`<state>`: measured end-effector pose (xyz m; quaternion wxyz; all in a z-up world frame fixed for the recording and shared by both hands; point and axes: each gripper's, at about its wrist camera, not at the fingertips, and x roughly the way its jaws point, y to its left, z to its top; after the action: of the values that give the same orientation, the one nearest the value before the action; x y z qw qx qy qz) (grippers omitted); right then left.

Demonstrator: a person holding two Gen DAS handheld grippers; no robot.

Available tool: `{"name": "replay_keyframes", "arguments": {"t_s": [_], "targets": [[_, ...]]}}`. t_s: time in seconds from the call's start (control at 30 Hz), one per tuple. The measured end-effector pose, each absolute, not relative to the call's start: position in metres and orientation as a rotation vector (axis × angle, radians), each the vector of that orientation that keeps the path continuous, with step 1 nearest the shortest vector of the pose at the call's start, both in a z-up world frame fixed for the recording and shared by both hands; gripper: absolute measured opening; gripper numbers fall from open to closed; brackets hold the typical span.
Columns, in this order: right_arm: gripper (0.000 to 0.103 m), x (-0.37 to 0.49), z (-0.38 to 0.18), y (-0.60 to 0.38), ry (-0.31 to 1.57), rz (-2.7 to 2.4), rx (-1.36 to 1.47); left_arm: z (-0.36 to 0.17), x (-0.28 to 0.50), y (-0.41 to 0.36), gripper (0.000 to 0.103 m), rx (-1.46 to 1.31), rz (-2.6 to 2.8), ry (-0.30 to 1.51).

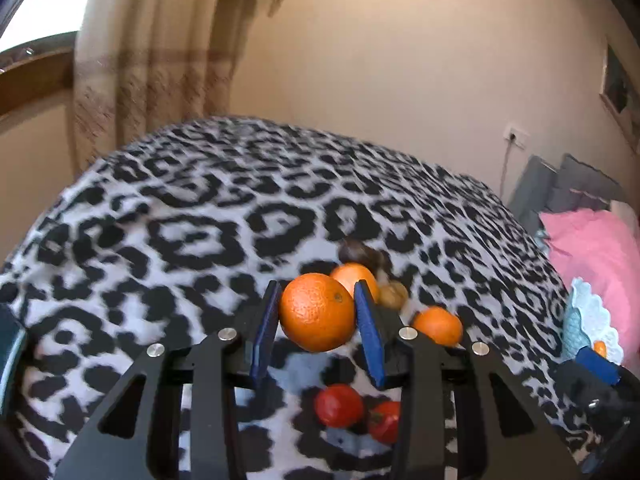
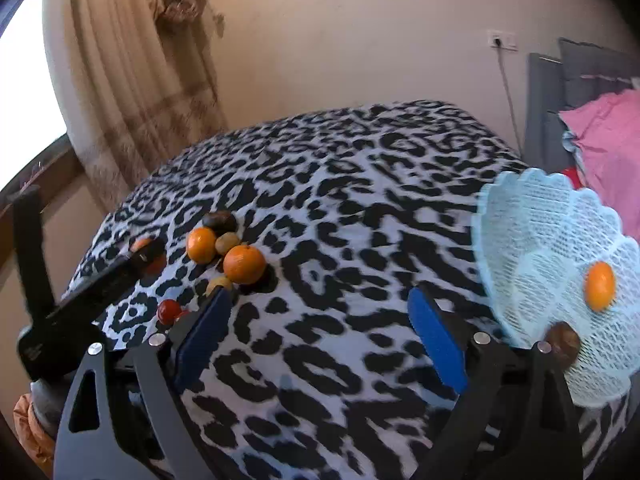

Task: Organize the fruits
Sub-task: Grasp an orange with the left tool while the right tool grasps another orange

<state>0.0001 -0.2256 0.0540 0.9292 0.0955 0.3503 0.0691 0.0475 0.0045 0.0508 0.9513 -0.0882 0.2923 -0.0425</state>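
My left gripper (image 1: 318, 294) is shut on a large orange (image 1: 317, 312), held just above the patterned blanket. Behind it lie two more oranges (image 1: 438, 325), a dark fruit (image 1: 354, 250) and a tan fruit (image 1: 394, 295); two red tomatoes (image 1: 339, 405) lie below the jaws. In the right wrist view the same pile (image 2: 244, 264) sits at the left, with the left gripper (image 2: 146, 256) beside it. My right gripper (image 2: 320, 300) is open and holds nothing. To its right, a light blue mesh basket (image 2: 540, 220) holds an orange (image 2: 599, 286) and a dark fruit (image 2: 562, 344).
The black-and-white leopard-print blanket (image 2: 340, 208) covers the whole bed. A pink pillow (image 2: 608, 136) and a grey headboard (image 2: 544, 92) are at the far right, a curtain (image 2: 132, 80) and window at the left, and a wall behind.
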Motion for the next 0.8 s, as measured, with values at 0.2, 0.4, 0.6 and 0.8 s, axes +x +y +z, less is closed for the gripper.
{"name": "replay_keyframes", "arguments": {"t_s": [0.2,0.4,0.6,0.8], "targets": [[0.074,0.039,0.043,-0.204,0.812,0.240,0.248,0.049,0.048,0.015,0.038,-0.207,-0.039,0.599],[0.065,0.074,0.038,-0.175,0.849,0.279,0.220,0.047,0.049,0.018,0.038,-0.226,-0.027,0.612],[0.058,0.099,0.029,-0.162,0.877,0.236,0.166,0.047,0.048,0.018,0.038,-0.229,-0.035,0.614],[0.052,0.107,0.017,-0.155,0.906,0.209,0.122,0.046,0.049,0.016,0.038,-0.232,-0.045,0.622]]}}
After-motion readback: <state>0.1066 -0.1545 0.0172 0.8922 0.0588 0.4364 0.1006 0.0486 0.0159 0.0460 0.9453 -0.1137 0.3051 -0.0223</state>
